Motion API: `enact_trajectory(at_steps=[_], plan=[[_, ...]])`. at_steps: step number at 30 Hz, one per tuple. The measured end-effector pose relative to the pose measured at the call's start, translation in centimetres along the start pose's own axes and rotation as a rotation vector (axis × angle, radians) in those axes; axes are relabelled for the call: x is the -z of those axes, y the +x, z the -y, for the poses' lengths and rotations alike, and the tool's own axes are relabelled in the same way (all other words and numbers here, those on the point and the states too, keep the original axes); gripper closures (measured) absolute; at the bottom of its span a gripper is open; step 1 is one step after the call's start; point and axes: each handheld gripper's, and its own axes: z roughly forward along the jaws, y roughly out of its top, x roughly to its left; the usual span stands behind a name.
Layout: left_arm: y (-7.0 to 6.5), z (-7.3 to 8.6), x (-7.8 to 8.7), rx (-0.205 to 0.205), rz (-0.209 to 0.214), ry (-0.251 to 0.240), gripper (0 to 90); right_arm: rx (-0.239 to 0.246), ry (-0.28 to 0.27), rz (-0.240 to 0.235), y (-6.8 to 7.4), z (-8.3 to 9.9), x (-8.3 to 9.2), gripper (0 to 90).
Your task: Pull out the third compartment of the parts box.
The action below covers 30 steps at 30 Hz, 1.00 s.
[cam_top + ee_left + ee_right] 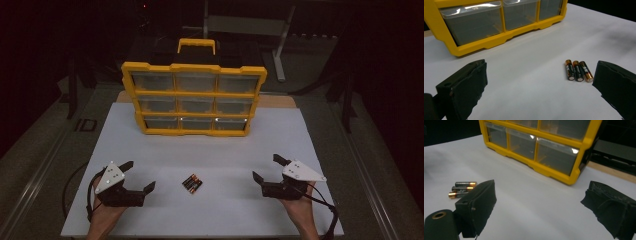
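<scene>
Nearest me in the high view are my two hands at the near edge of the counter, each holding a gripper. My left gripper has its jaws spread wide with nothing between them, and my right gripper is the same, jaws wide apart and bare. I take the batteries as my landmark: three of them lie side by side, touching, flat on the white counter, about midway between the two grippers and apart from both. In the left gripper view the batteries sit just ahead of the jaws, toward the right one; in the right gripper view they lie beside the left jaw, partly behind it. Well beyond the batteries, at the far side of the counter, stands the yellow organizer, upright, its clear drawers facing me, all pushed in.
</scene>
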Motion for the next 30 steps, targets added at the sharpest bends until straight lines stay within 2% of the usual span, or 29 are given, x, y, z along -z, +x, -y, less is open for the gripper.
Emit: enact_trajectory(at_steps=[13, 30], plan=[[-0.3, 0.1, -0.1, -0.006, 0.004, 0.004, 0.3, 0.051, -0.017, 0.021, 0.2, -4.5, -2.3, 9.2], [-0.3, 0.1, 0.0, 0.002, 0.008, 0.003, 0.3, 0.091, -0.028, 0.026, 0.0, -8.4, -5.7, 8.4]])
